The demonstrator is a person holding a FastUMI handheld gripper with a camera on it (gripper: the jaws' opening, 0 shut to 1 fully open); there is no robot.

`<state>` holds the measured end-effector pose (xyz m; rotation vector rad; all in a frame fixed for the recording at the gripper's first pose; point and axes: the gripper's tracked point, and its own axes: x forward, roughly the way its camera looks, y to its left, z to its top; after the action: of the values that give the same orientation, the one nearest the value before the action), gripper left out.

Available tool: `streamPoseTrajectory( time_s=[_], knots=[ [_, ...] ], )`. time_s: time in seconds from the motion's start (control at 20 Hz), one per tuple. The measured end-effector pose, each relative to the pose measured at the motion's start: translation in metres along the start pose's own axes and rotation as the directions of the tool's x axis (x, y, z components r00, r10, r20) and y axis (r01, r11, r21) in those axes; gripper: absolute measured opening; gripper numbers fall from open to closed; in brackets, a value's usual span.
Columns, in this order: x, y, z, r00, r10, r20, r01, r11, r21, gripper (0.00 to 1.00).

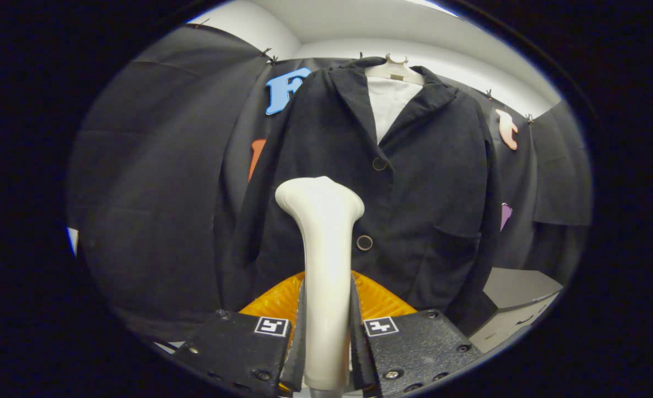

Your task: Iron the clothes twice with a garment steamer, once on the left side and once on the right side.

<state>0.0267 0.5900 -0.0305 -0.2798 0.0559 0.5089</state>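
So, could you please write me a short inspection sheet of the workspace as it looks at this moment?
Surface: orange ribbed pad low down behind the fingers; what it rests on is hidden.
Job's things: white plastic garment steamer upright, its head in front of the black buttoned jacket; contact with the cloth cannot be told. The jacket hangs on a white hanger over a white inner layer.
Clutter: grey box-like unit beside the jacket's lower hem.
Grippers: gripper shut on the steamer's handle, a finger on each side.
Cables: nothing seen.
Surroundings: black cloth wall, white ceiling.
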Motion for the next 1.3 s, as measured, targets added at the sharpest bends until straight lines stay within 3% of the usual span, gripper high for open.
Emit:
streamPoseTrajectory(
  time_s=[0.45,0.6,1.2,1.3],
  knots=[
    [-0.014,0.004,-0.053,0.992,0.028,-0.127,-0.030,0.999,-0.018,0.36],
    [-0.019,0.004,-0.080,0.975,0.044,-0.219,-0.044,0.999,0.005,0.36],
    [-0.034,0.006,-0.138,0.924,0.062,-0.377,-0.071,0.997,-0.011,0.36],
    [-0.040,0.008,-0.149,0.902,0.076,-0.425,-0.078,0.997,0.012,0.36]
  ],
)
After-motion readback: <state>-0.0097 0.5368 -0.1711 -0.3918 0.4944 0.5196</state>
